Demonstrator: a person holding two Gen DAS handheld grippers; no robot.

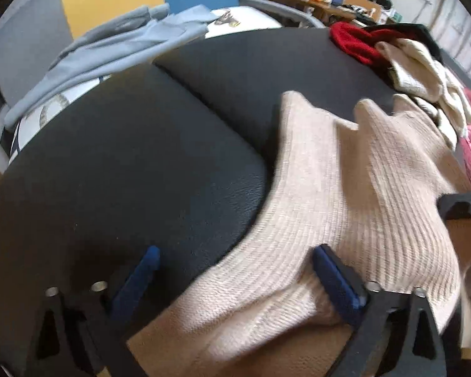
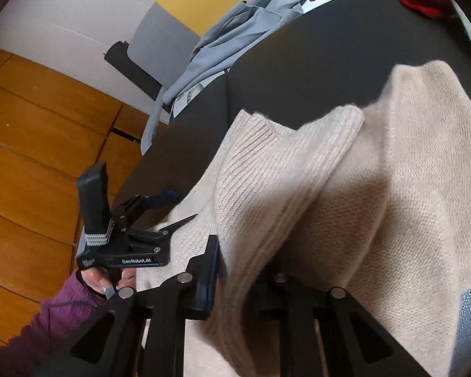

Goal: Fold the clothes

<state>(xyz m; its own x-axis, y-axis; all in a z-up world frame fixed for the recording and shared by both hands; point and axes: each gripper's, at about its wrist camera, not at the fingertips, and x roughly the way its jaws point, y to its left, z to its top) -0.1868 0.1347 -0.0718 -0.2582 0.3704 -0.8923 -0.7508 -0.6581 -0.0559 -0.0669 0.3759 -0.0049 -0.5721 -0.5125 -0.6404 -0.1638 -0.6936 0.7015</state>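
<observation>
A beige ribbed knit sweater point(image 1: 345, 188) lies rumpled on the black padded surface point(image 1: 125, 172), its near part hanging over the front edge. My left gripper point(image 1: 238, 264) is open wide: one blue pad point(image 1: 144, 270) rests over the black surface, the other point(image 1: 332, 276) over the knit, and the sweater's edge lies loose between them. In the right wrist view my right gripper point(image 2: 241, 267) is shut on a raised fold of the sweater point(image 2: 298, 188); one finger point(image 2: 210, 267) shows, the other is hidden under the cloth. The left gripper point(image 2: 172, 210) is at the sweater's left edge, held by a hand point(image 2: 94, 279) in a purple sleeve.
A grey-blue garment point(image 1: 110, 50) lies at the far left edge of the surface. A pile of red point(image 1: 351, 40), cream point(image 1: 424, 72) and pink clothes sits at the far right. Wooden floor point(image 2: 31, 157) lies below to the left. A cluttered desk stands far behind.
</observation>
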